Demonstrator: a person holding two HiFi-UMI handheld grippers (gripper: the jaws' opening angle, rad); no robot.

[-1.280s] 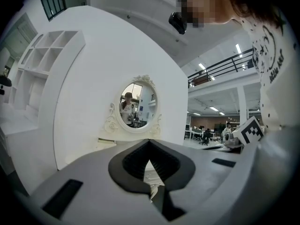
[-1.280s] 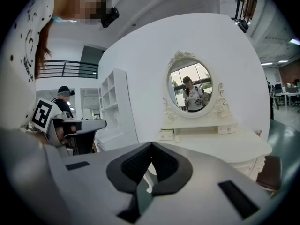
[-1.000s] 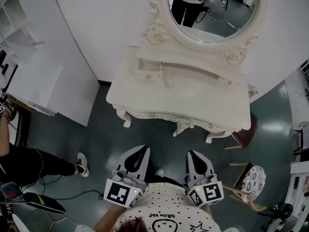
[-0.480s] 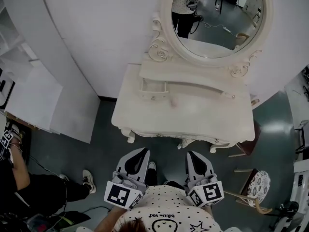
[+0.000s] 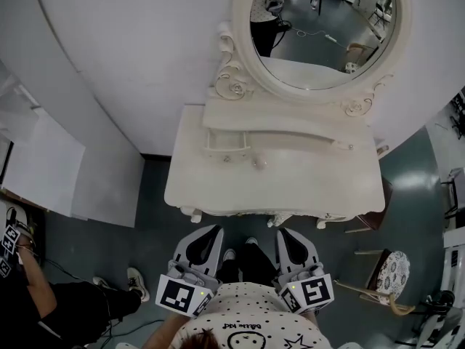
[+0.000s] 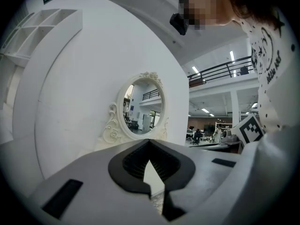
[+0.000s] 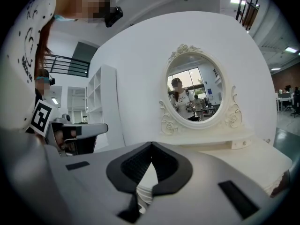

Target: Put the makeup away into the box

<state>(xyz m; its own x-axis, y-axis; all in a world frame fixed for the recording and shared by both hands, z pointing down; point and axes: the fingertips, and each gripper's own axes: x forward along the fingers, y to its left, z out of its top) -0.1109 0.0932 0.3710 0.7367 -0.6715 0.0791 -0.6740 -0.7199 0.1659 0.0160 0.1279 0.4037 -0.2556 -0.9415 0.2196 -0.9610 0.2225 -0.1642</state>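
Dressing table (image 5: 349, 187) now nearer: approach step. Left gripper (image 5: 211, 231) and right gripper (image 5: 287, 235), jaws pressed together, empty. Small pinkish item (image 5: 259, 163), possibly makeup, lies mid-table; box unseen. Next: reach forward, spread jaws.

tabletop (image 5: 305, 180) open from the front; mirror (image 5: 320, 35) blocks its rear.

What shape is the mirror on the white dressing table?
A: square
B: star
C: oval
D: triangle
C: the mirror at the back of the dressing table has a rounded oval frame with curly carving, with no corners or points.
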